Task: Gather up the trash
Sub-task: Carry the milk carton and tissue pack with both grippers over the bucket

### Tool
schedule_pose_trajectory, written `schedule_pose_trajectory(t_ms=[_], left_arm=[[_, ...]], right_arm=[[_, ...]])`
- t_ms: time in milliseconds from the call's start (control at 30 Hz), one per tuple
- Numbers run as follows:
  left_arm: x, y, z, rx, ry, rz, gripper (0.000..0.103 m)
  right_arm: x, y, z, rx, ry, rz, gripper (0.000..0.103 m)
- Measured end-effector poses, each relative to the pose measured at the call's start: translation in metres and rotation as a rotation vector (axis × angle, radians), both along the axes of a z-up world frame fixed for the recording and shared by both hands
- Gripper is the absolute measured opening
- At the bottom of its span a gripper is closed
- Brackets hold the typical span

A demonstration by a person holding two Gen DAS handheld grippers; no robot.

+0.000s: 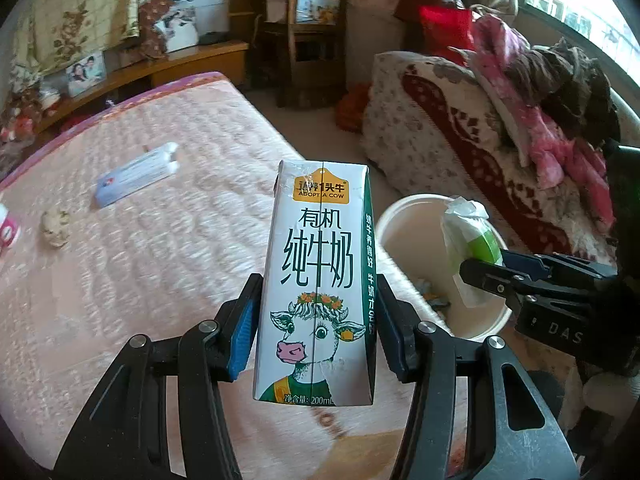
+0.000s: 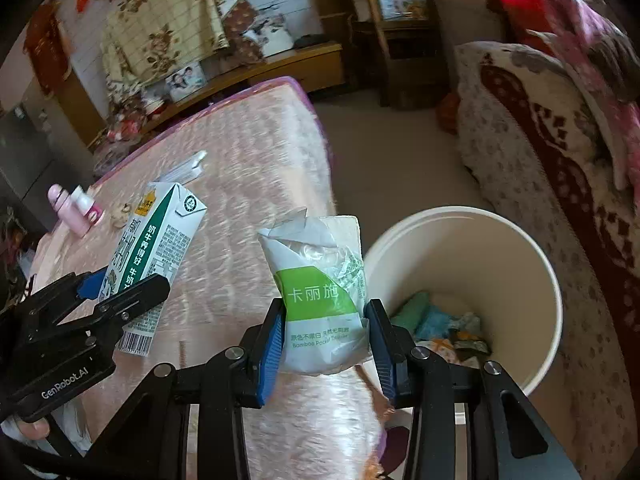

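Note:
My left gripper (image 1: pixel 316 320) is shut on a white and green milk carton (image 1: pixel 316 280) with a cow picture, held upright over the pink bed. The same carton (image 2: pixel 156 256) shows at the left of the right wrist view, clamped in the left gripper (image 2: pixel 120 292). My right gripper (image 2: pixel 326 336) is shut on a crumpled white and green tissue pack (image 2: pixel 324 292), close to the rim of the white bin (image 2: pixel 532 264). From the left wrist view the right gripper (image 1: pixel 486 268) holds the tissue pack (image 1: pixel 468 240) over the bin (image 1: pixel 404 216), which has several wrappers at its bottom.
On the pink bed (image 1: pixel 140 280) lie a blue and white box (image 1: pixel 132 178), a crumpled beige wad (image 1: pixel 56 226) and a pink and white bottle (image 2: pixel 74 210). A sofa (image 1: pixel 460 136) heaped with clothes stands right of the bin. A wooden shelf (image 1: pixel 312 28) stands behind.

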State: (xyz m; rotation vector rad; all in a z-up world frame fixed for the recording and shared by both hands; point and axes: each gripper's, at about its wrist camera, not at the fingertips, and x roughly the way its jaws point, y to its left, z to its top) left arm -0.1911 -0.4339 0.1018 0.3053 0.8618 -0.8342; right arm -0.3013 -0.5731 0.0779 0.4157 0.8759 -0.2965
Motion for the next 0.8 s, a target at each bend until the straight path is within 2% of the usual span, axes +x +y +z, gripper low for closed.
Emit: schedule_pose_trajectory(t_ms=[333, 800], left_arm=[[-0.02, -0.049, -0.007, -0.001, 0.043, -0.105, 0.052], [-0.031, -0.083, -0.023, 0.021, 0.074, -0.145, 0.052]], right_arm=[[-0.031, -0.044, -0.007, 0.016, 0.017, -0.112, 0.039], [-0.049, -0.076, -0.025, 0.056, 0.036, -0.191, 0.039]])
